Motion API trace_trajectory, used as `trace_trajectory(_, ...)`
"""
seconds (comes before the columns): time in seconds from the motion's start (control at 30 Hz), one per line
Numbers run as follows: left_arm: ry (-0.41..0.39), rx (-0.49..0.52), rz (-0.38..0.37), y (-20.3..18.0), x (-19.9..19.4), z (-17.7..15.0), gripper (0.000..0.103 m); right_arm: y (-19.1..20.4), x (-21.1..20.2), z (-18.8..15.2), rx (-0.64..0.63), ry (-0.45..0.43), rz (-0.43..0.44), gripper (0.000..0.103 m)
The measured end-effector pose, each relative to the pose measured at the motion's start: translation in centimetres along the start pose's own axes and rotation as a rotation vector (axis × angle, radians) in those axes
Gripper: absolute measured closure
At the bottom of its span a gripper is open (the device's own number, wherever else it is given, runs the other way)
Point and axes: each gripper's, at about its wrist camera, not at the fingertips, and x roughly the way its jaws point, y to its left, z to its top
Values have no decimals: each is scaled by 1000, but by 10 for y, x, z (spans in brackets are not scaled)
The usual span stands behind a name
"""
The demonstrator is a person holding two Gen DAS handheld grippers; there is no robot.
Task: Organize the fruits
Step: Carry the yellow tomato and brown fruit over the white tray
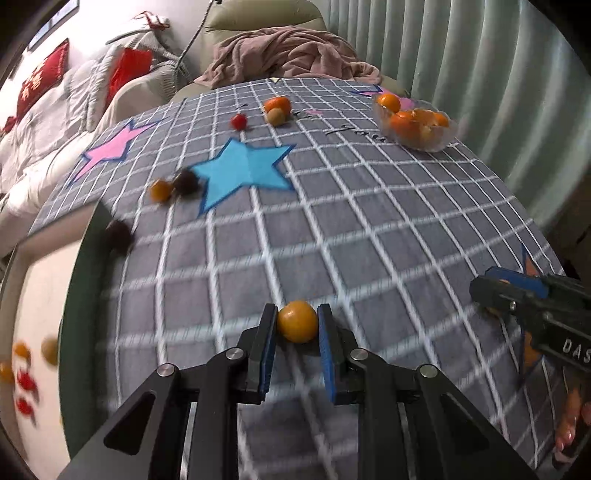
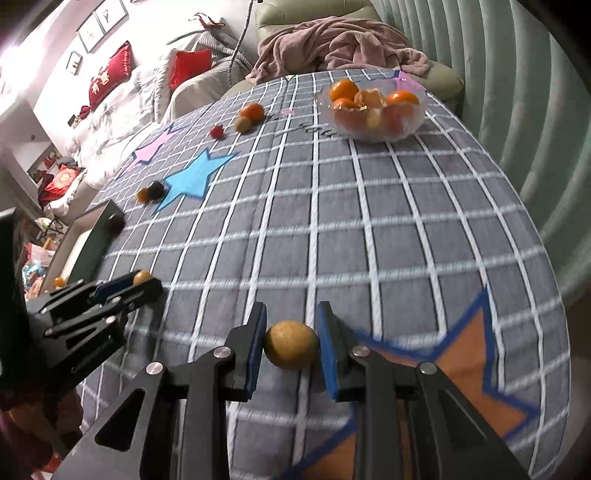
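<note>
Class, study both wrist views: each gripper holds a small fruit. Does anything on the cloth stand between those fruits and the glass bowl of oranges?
Nothing visible does. The left gripper holds a yellow-orange fruit; the right gripper holds a duller fruit. Only bare checked cloth runs to the glass bowl. The loose fruits lie off to the left.

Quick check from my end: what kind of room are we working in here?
Most likely a bedroom at home. A bed with a white quilt and red pillows stands to the left, framed pictures hang above it, and a pink blanket lies on an armchair beyond the table.
</note>
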Motion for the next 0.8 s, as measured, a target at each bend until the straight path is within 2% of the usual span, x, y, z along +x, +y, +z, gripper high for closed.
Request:
trace_trajectory(0.33, -11, -72, -15, 24, -25, -22, 80, 22, -16, -16, -17, 0, 1, 72)
trace_trajectory(0.67, -59, -106, -35, 37, -53, -20, 80, 43, -29, -6, -45, -14, 16, 72)
trace_trajectory(0.8, -68, -123, -6, 47, -67, -18, 80, 56, -31, 1, -61, -5, 35, 72)
